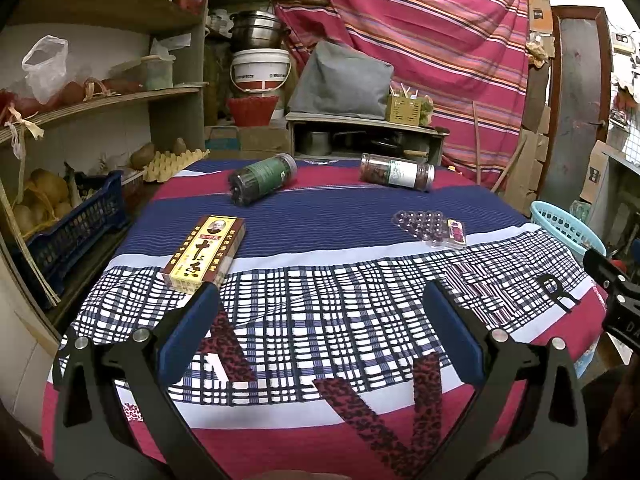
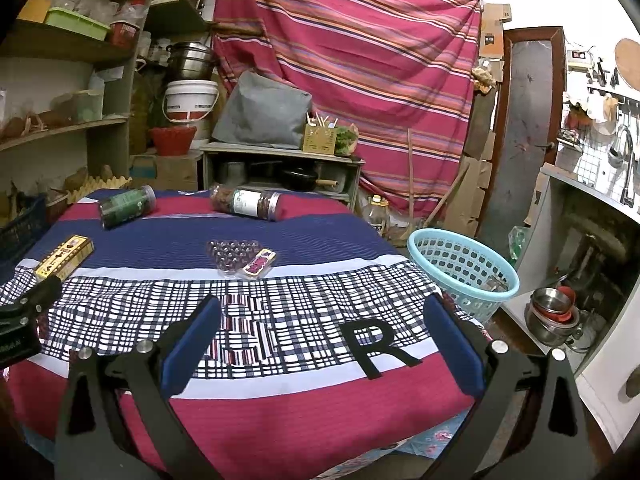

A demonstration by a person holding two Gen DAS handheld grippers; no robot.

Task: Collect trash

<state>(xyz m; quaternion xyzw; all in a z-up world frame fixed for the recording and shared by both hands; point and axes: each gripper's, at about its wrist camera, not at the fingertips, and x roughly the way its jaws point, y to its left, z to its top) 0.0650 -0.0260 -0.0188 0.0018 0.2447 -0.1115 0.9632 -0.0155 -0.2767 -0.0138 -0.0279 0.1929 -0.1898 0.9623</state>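
Box (image 1: pixel 205 254) by the spread, empty left gripper (image 1: pixel 320 316) looks light and stiff, best pinched across its narrow sides; right gripper (image 2: pixel 322 320) likewise gapes.

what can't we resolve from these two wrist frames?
- Basket contents: right view, its wall hides most of the inside; left view cuts it at the table edge.
- Text on yellow box and both jars: too small.
- Blister tray contents: too small, glare.
- Table under the cloth: covered.
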